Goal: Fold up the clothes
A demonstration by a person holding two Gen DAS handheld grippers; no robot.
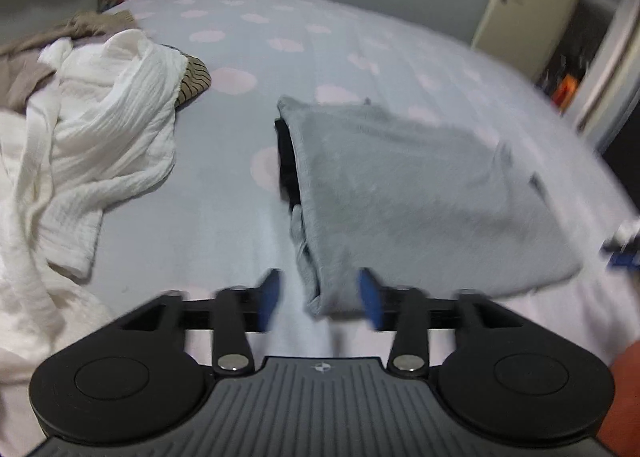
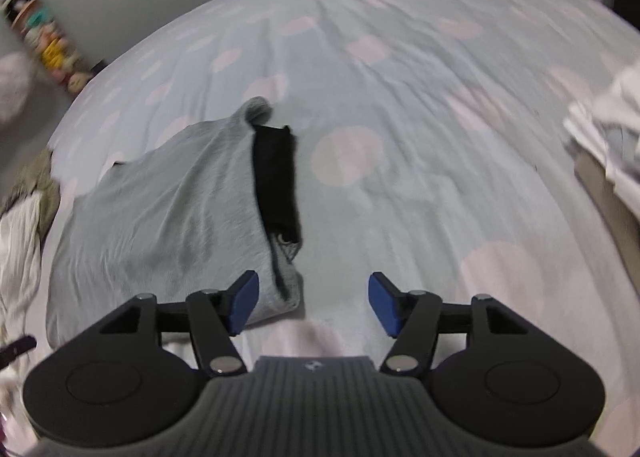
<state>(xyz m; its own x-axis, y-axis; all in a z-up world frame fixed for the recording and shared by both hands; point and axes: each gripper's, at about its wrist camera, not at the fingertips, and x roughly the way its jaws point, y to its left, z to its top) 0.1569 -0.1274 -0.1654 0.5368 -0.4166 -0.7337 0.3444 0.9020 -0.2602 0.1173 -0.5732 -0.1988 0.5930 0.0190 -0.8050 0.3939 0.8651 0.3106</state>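
In your left wrist view, the left tool [image 1: 318, 299] has its blue pads apart and clamped on nothing; the near corner of the folded grey garment [image 1: 420, 197] sits between them, and from the blur you cannot be sure whether a pad brushes it. The garment lies on the bed [image 1: 224, 193], running from that corner away to the far right, with a black piece [image 1: 287, 161] showing at its left edge. The heap of unfolded white clothes [image 1: 92, 129] is off to the left, well apart from the grey one.

In your right wrist view, the right tool [image 2: 314, 303] is also spread wide and empty. Here the grey garment lies to the left, its near right corner just beside the left pad, its long axis running far and left. I judge your left tool is the nearer one for any next grasp on that corner
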